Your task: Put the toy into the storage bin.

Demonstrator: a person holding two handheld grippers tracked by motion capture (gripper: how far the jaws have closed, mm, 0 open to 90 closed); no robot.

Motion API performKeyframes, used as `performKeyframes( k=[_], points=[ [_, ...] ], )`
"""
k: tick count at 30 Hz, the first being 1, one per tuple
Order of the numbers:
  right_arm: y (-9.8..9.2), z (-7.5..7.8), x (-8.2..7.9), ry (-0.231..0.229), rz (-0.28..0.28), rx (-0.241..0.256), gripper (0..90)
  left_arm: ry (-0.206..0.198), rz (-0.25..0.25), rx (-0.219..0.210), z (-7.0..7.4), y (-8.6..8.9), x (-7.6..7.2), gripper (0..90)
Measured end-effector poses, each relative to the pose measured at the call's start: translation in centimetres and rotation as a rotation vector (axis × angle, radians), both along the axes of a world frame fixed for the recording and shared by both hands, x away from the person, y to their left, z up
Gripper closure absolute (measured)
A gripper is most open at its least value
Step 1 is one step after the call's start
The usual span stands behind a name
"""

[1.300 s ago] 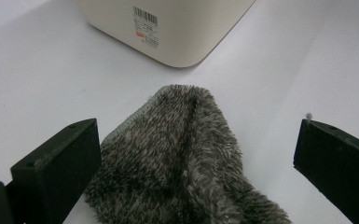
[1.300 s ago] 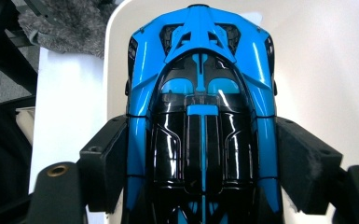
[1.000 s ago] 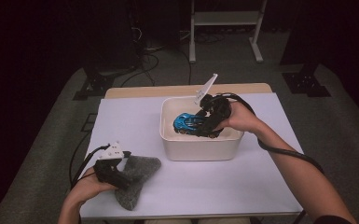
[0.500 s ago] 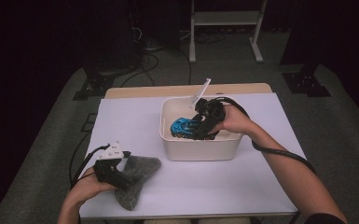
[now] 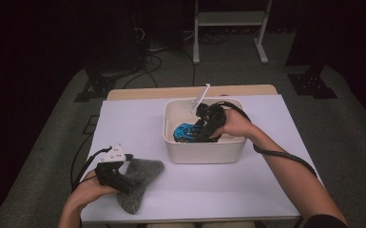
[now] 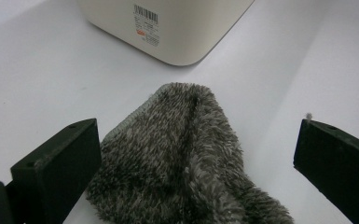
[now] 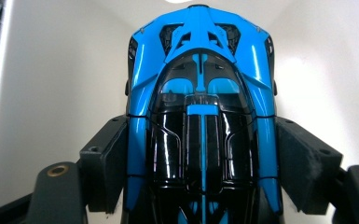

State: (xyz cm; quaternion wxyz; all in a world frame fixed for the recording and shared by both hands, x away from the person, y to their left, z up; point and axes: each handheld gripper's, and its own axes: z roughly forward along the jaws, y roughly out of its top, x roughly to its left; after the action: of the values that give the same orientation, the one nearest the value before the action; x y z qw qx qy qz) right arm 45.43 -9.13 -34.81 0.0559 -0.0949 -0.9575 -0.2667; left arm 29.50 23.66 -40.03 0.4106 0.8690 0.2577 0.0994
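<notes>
Lowered deeper into white bin (image 5: pixel 204 152) since earlier: right claw (image 5: pixel 197 135) clamps blue toy car (image 7: pixel 200 121) by its flanks—set flat before releasing; left claw (image 5: pixel 123 178) gapes wide over grey cloth (image 6: pixel 182 158) beside bin.

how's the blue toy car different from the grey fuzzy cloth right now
The glossy blue-and-black toy car sits inside the white plastic bin, clamped by the right gripper; the shaggy grey cloth lies flat on the white table, loose between the open left gripper jaws. Car rigid, cloth limp.
</notes>
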Motion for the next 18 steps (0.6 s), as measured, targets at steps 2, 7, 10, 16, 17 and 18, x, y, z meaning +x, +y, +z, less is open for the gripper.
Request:
performKeyframes(
  k=[2,7,10,16,17,18],
  points=[
    [0.0,-0.2,0.1,0.004,0.001,-0.006,25.2,-0.002,-0.002,-0.001,0.0,0.0,0.0,0.3],
    [0.2,-0.5,0.3,0.011,-0.001,-0.024,25.2,-0.004,-0.001,-0.002,0.1,0.0,0.0,0.3],
    [0.4,-0.7,0.4,0.020,-0.003,-0.031,25.2,-0.002,-0.002,-0.002,0.0,0.0,0.0,0.2],
    [0.5,-1.0,0.6,0.034,-0.010,-0.053,25.2,-0.005,-0.003,-0.001,0.1,0.0,0.0,0.2],
    [0.5,-1.1,0.6,0.034,-0.011,-0.056,25.2,-0.005,-0.003,-0.003,0.1,0.0,0.0,0.2],
    [0.5,-1.1,0.6,0.036,-0.012,-0.058,25.2,-0.006,-0.004,-0.002,0.1,0.0,0.0,0.3]
  ],
)
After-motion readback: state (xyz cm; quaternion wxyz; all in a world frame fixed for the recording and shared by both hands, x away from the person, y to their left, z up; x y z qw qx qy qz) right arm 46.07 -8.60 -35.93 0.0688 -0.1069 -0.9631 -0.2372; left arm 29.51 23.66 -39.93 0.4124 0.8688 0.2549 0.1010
